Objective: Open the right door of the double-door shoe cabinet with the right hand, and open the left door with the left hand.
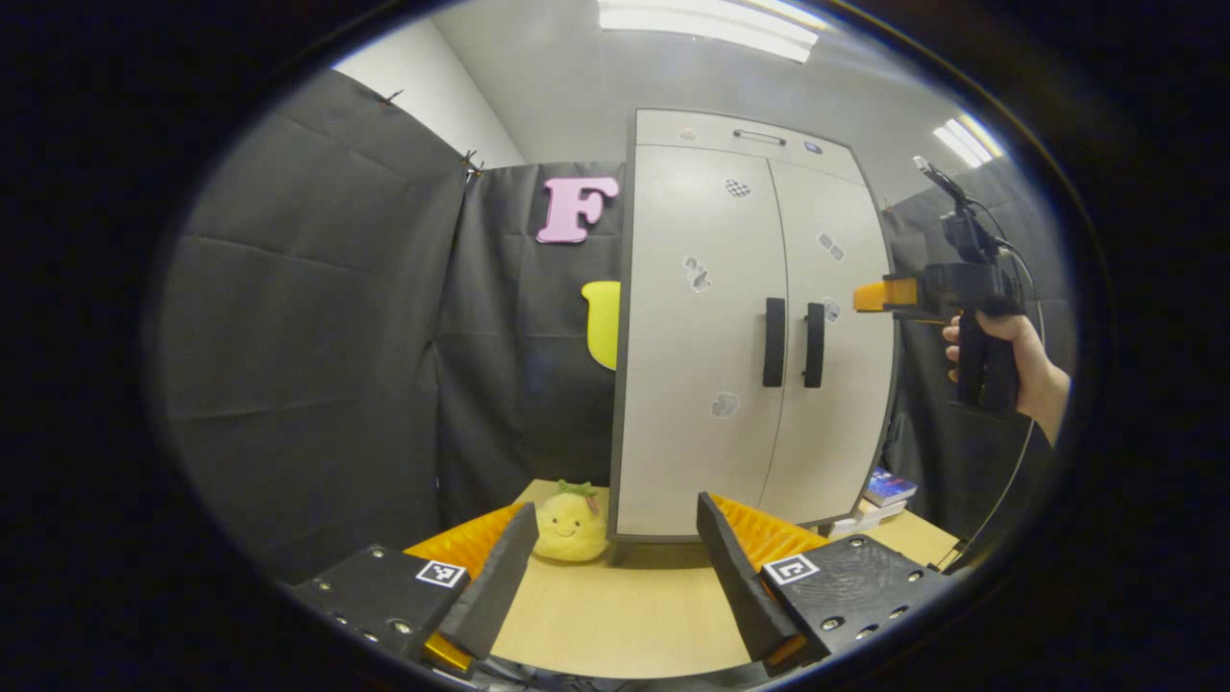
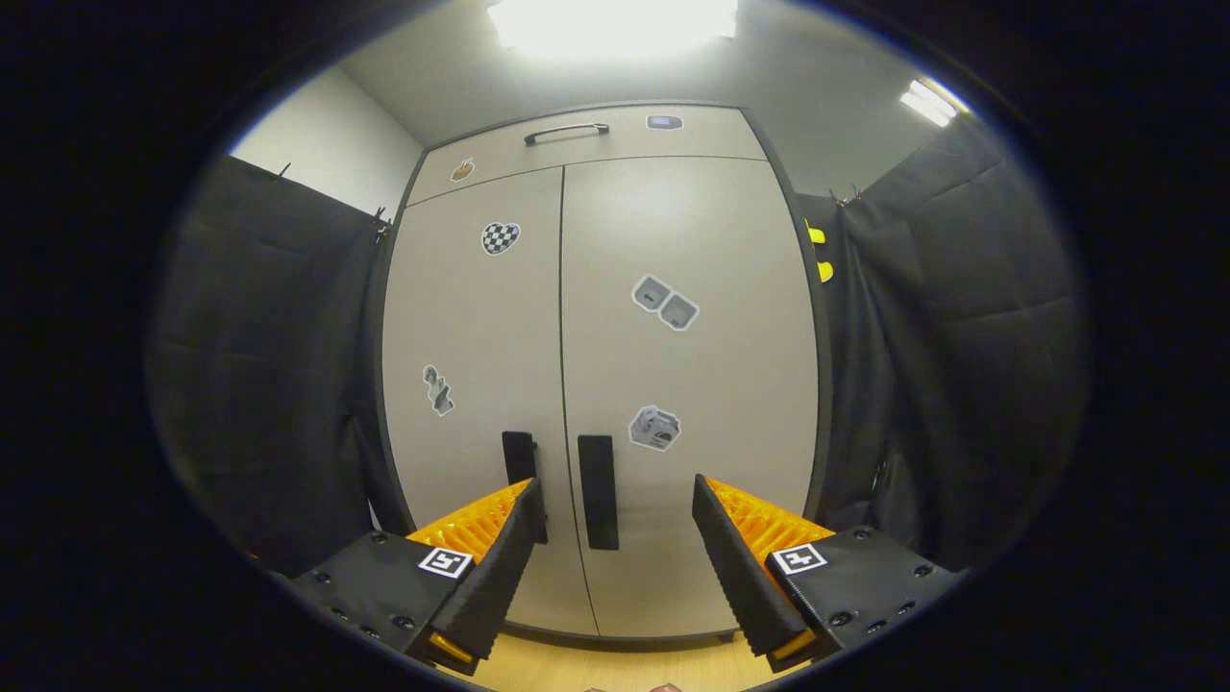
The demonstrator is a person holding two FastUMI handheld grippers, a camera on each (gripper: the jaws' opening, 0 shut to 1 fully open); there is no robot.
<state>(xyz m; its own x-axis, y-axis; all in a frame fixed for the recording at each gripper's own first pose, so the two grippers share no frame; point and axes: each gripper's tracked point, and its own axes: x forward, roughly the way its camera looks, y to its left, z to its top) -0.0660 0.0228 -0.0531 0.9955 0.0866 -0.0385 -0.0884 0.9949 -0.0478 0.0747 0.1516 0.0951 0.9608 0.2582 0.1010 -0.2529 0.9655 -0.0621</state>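
The pale grey double-door shoe cabinet stands on the wooden table, both doors shut, stickers on its front. Two black vertical handles sit side by side at the middle seam: the left door's handle and the right door's handle. My left gripper is open and well back from the cabinet, low over the table. In the right gripper view the cabinet is close. My right gripper is open, with the right door's handle in the gap between its fingers, untouched. The left door's handle sits just behind one finger.
A yellow plush toy sits on the table at the cabinet's left front corner. Stacked books lie at its right side. A hand holds the right gripper level with the handles. Black cloth walls close in both sides.
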